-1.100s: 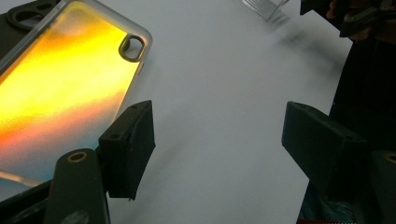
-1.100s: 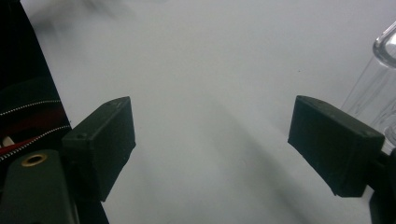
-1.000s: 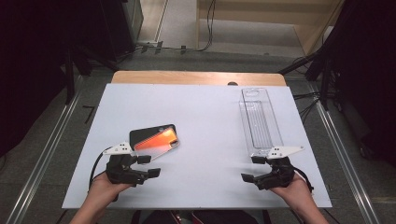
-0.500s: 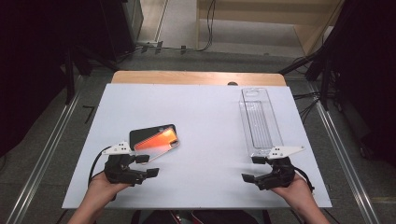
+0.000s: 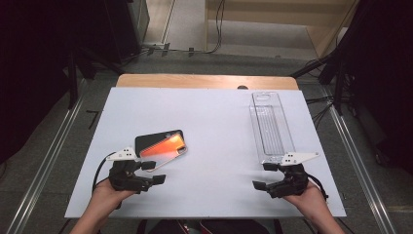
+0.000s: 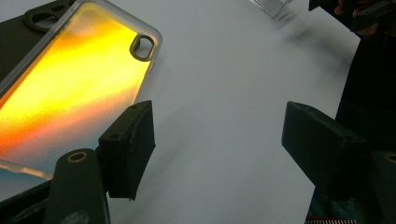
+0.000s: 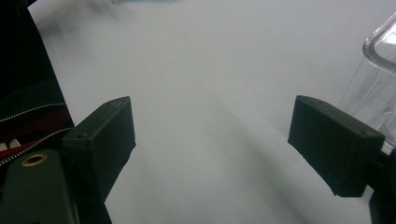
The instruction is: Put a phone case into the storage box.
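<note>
The left gripper (image 5: 152, 171) is held low over the near left part of the white table (image 5: 214, 122), with its jaws spread wide and nothing caught between them. In the left gripper view, only bare table surface is seen in the gap, and the orange phone case (image 6: 70, 88) lies just beside the left-hand jaw, apart from its pad. The case is laid flat, overlapping a black phone case (image 5: 146, 142) that is seen beneath its far edge in the high view.

The right gripper (image 5: 263, 176) is held over the near right part of the table, its jaws likewise parted wide and empty. In the right gripper view, the near end of the clear plastic tray (image 7: 373, 79) is seen just beyond the right-hand jaw; whether the two touch cannot be told. The tray (image 5: 269, 127) is laid lengthwise along the right side of the table, well apart from the cases.
</note>
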`<action>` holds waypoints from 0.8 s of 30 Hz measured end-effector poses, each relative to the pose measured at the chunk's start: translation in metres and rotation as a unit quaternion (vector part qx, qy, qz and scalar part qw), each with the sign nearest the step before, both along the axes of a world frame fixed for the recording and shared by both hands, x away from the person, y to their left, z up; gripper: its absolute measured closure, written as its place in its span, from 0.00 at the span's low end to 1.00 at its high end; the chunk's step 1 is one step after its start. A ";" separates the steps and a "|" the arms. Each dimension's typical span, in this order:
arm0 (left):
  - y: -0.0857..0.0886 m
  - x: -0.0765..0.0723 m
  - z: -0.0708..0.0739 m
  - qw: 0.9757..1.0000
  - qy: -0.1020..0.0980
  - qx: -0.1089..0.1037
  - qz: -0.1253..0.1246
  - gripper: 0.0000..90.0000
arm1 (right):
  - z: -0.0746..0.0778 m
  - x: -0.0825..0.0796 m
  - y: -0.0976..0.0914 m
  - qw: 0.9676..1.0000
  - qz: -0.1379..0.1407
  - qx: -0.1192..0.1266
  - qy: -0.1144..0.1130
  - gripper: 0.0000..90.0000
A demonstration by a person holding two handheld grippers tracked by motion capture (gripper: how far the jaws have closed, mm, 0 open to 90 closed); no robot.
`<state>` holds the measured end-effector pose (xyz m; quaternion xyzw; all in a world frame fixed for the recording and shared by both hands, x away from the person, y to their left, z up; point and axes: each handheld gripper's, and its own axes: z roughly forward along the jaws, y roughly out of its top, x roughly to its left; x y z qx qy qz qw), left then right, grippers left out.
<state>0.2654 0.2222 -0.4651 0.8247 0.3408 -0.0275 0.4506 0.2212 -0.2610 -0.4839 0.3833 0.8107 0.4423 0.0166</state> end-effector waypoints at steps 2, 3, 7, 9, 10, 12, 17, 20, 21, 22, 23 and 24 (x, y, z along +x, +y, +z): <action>0.001 0.000 0.000 1.000 0.003 -0.003 0.001 0.29 | 0.000 0.000 0.000 1.000 0.000 -0.001 0.005 0.14; 0.001 0.000 0.000 1.000 0.003 -0.003 0.001 0.29 | 0.000 0.000 0.000 1.000 -0.001 -0.001 0.006 0.14; 0.001 0.001 -0.001 1.000 0.004 0.000 0.002 0.29 | 0.000 0.000 0.000 1.000 -0.002 0.000 0.006 0.14; 0.001 0.001 -0.001 1.000 0.004 0.000 0.002 0.29 | 0.000 0.000 -0.001 1.000 -0.002 0.000 0.006 0.14; 0.001 0.001 -0.001 1.000 0.004 0.000 0.002 0.29 | 0.000 0.000 -0.001 1.000 -0.002 0.001 0.006 0.14; 0.001 0.001 -0.001 1.000 0.003 0.002 0.003 0.29 | 0.000 0.000 -0.001 1.000 0.001 0.009 0.006 0.14; 0.000 0.001 0.001 1.000 0.010 0.003 0.014 0.29 | 0.000 0.000 0.000 1.000 0.003 0.004 0.009 0.14; -0.001 0.001 0.002 1.000 0.011 -0.001 0.014 0.29 | 0.000 0.000 0.000 1.000 0.003 0.003 0.010 0.14; -0.001 0.001 0.002 1.000 0.006 0.001 0.014 0.29 | 0.000 0.000 0.000 1.000 0.003 0.005 0.010 0.14; -0.001 0.001 0.003 1.000 0.001 0.003 0.018 0.29 | 0.000 0.000 0.000 1.000 0.004 0.006 0.010 0.14; -0.001 0.001 0.004 1.000 -0.008 0.008 0.024 0.29 | 0.000 0.000 0.000 1.000 0.004 0.006 0.010 0.14; -0.001 0.002 0.005 0.999 -0.015 0.013 0.028 0.29 | 0.000 0.000 0.000 1.000 0.004 0.007 0.010 0.14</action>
